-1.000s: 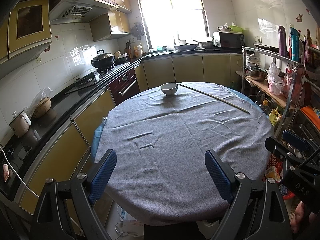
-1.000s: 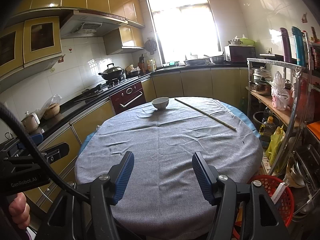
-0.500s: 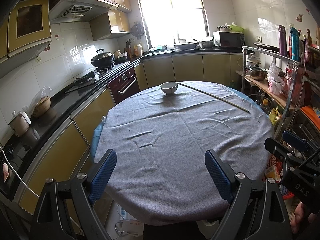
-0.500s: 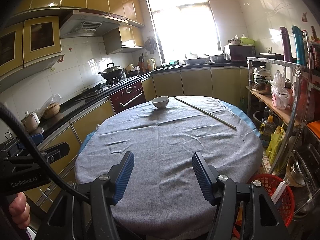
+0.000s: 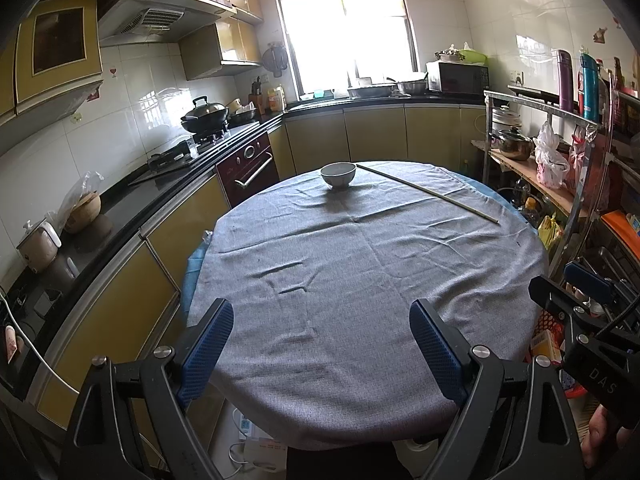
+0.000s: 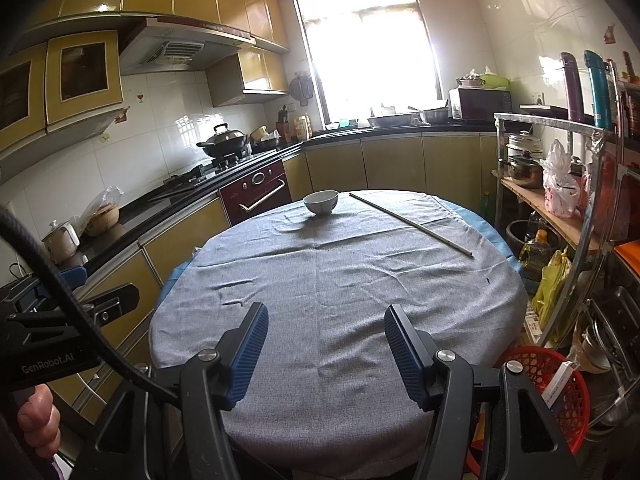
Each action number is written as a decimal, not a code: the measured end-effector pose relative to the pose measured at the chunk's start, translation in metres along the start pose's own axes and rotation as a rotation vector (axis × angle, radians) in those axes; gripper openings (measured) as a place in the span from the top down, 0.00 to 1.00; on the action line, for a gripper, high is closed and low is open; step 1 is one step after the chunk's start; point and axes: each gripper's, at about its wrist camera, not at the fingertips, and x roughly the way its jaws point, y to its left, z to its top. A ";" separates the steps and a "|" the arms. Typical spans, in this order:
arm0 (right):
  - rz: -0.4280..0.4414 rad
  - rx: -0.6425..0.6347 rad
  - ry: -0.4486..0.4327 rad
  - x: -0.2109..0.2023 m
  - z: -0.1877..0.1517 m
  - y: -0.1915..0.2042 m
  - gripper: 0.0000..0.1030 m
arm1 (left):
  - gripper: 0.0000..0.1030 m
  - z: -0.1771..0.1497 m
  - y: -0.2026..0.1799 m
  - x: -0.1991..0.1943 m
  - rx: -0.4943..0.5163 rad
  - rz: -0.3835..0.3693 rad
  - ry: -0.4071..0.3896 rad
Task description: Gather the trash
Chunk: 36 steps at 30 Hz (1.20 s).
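Left wrist view: the left gripper (image 5: 322, 334) hovers over the near edge of the grey-clothed round table (image 5: 360, 280), jaws spread wide with nothing between them. The right gripper (image 6: 326, 340) is likewise parted and empty. A white bowl (image 5: 338, 174) and a long thin stick (image 5: 426, 193) lie at the far side, well apart from both.

The left gripper (image 5: 322, 344) and the right gripper (image 6: 325, 350) are held side by side, both pointing slightly downward, their blue pads (image 6: 248, 354) apart and holding nothing.
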 end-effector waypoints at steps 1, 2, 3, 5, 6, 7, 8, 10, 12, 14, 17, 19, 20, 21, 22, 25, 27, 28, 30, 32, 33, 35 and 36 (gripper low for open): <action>0.000 0.000 0.001 0.000 0.000 0.000 0.38 | 0.13 0.000 0.000 0.000 0.000 0.000 0.001; 0.001 0.001 0.001 0.000 0.000 0.000 0.38 | 0.13 0.000 0.000 0.000 -0.001 0.000 0.001; 0.001 0.000 0.002 0.000 -0.001 0.000 0.38 | 0.13 0.000 0.000 0.000 -0.001 0.001 0.000; 0.001 -0.001 0.004 0.001 -0.002 -0.001 0.38 | 0.13 -0.002 0.000 0.001 -0.003 -0.001 0.003; 0.001 -0.001 0.005 0.001 -0.002 -0.001 0.38 | 0.13 -0.002 -0.001 0.002 -0.004 0.000 0.004; 0.002 -0.001 0.006 0.002 -0.003 -0.002 0.38 | 0.13 -0.004 -0.001 0.003 -0.006 0.001 0.006; 0.002 -0.001 0.007 0.003 -0.002 -0.002 0.38 | 0.13 -0.005 -0.001 0.004 -0.008 0.000 0.009; 0.001 -0.002 0.012 0.004 -0.003 -0.003 0.38 | 0.13 -0.007 -0.001 0.008 -0.014 -0.002 0.015; -0.001 -0.008 0.019 0.007 -0.001 -0.002 0.38 | 0.13 -0.007 0.000 0.012 -0.024 -0.003 0.024; -0.005 -0.019 0.023 0.010 0.001 -0.002 0.38 | 0.13 -0.008 0.001 0.017 -0.031 -0.004 0.034; -0.014 -0.032 0.025 0.015 0.004 -0.003 0.38 | 0.13 -0.005 0.004 0.026 -0.038 -0.007 0.054; -0.020 -0.037 0.027 0.019 0.006 -0.004 0.38 | 0.13 -0.004 0.005 0.031 -0.040 -0.007 0.063; -0.024 -0.039 0.030 0.021 0.007 -0.004 0.38 | 0.13 -0.003 0.005 0.034 -0.040 -0.008 0.069; -0.027 -0.040 0.034 0.023 0.008 -0.005 0.38 | 0.13 -0.003 0.005 0.037 -0.040 -0.009 0.073; -0.029 -0.040 0.039 0.026 0.008 -0.005 0.38 | 0.13 -0.001 0.006 0.039 -0.041 -0.009 0.076; -0.036 -0.038 0.053 0.035 0.011 -0.008 0.38 | 0.13 0.002 0.005 0.048 -0.039 -0.017 0.091; -0.041 -0.037 0.060 0.040 0.013 -0.009 0.38 | 0.13 0.004 0.007 0.054 -0.035 -0.016 0.097; -0.043 -0.037 0.063 0.042 0.014 -0.009 0.38 | 0.13 0.005 0.007 0.057 -0.034 -0.016 0.102; -0.046 -0.037 0.070 0.048 0.015 -0.009 0.38 | 0.13 0.006 0.008 0.063 -0.035 -0.016 0.110; -0.052 -0.041 0.078 0.054 0.017 -0.009 0.38 | 0.13 0.007 0.009 0.068 -0.035 -0.014 0.117; -0.053 -0.042 0.080 0.056 0.017 -0.008 0.38 | 0.13 0.008 0.010 0.071 -0.035 -0.013 0.122; -0.057 -0.042 0.088 0.062 0.018 -0.009 0.38 | 0.13 0.008 0.011 0.076 -0.035 -0.015 0.131; -0.059 -0.043 0.091 0.064 0.019 -0.008 0.38 | 0.13 0.008 0.011 0.079 -0.034 -0.016 0.136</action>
